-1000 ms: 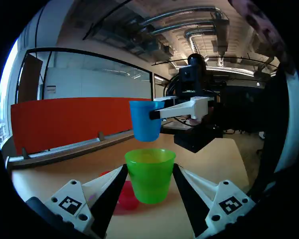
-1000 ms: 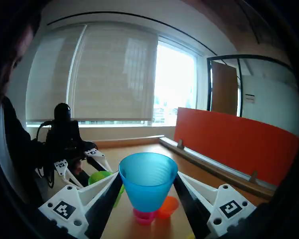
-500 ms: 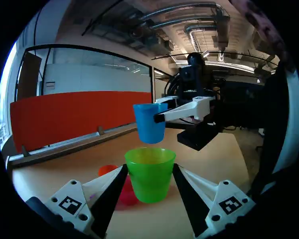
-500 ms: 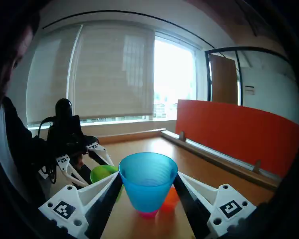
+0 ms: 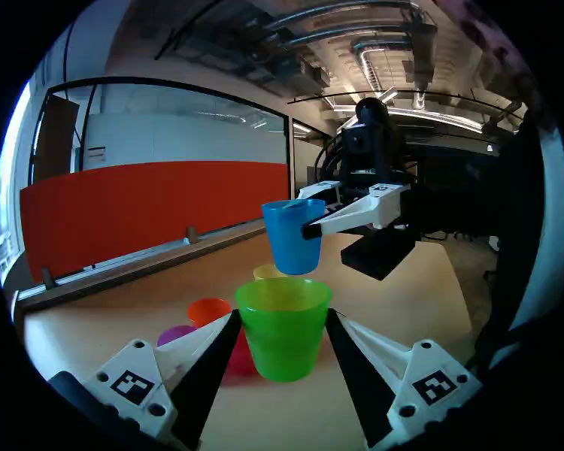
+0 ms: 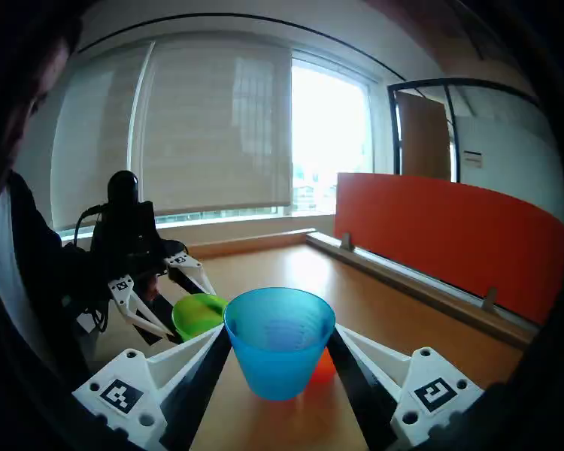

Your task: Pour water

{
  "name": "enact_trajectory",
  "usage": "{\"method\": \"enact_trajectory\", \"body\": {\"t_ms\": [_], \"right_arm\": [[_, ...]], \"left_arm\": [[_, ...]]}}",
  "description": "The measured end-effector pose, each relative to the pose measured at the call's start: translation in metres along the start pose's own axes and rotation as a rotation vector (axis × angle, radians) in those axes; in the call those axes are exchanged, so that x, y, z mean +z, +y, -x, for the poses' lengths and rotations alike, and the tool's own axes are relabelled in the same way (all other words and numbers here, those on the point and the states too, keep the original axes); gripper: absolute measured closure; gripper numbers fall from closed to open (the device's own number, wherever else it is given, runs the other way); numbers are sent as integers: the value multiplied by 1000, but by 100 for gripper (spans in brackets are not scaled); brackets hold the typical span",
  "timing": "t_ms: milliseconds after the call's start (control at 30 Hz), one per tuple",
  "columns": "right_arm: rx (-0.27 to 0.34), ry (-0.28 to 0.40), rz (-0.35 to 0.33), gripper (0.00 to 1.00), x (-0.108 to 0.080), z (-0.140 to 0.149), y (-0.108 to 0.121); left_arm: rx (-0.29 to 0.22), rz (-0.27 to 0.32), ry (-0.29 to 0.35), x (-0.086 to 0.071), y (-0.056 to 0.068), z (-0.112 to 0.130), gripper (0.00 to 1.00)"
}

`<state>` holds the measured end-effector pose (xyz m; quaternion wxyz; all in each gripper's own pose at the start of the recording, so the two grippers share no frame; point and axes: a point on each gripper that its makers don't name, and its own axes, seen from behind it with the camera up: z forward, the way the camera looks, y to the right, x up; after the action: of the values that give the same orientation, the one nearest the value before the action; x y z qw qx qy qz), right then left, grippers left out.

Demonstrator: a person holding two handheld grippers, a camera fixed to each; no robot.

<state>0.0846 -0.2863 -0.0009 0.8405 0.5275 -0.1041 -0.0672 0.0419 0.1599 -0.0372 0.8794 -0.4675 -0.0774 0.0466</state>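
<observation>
- Counts two hand-held grippers and two large cups, one cup to each.
- Grips one translucent green plastic cup (image 5: 283, 334) between both fingers of the left hand-held gripper (image 5: 282, 317), pressed on either side, mouth up, low in the middle of the left gripper view.
- Grips one translucent blue plastic cup (image 6: 280, 346) the same way in the right hand-held gripper (image 6: 280, 331), both fingers tight against its wall, mouth up.
- Places the blue cup, in the left gripper view, above and just behind the green cup's rim, apart from it, near upright with a slight lean.
- Places the green cup, in the right gripper view, just left of the blue cup and farther off, its open mouth turned towards the camera.
- Shows a faint pale patch at the bottom of the blue cup in the right gripper view; cannot tell whether it is water.
- Counts four small cups standing on the pale wooden counter (image 5: 410, 286) in the left gripper view: one small orange cup (image 5: 208, 310), one small yellow cup (image 5: 269, 270), one small purple cup (image 5: 175, 334), one small pink-red cup (image 5: 241, 359).
- Hides part of the small pink-red cup behind the green cup and a finger of the left hand-held gripper.
- Sets the small yellow cup right under the blue cup, beyond the green cup's rim.
- Adds one long orange partition panel (image 5: 131, 214) along the counter's far edge.
- Adds one dark sleeve (image 6: 26, 278) behind the left hand-held gripper in the right gripper view.
</observation>
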Motion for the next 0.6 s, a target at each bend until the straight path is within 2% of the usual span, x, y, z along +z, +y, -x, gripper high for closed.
{"method": "enact_trajectory", "body": {"t_ms": [600], "right_arm": [[-3, -77, -19, 11, -1, 35, -6]], "left_arm": [[5, -4, -62, -2, -4, 20, 18]]}}
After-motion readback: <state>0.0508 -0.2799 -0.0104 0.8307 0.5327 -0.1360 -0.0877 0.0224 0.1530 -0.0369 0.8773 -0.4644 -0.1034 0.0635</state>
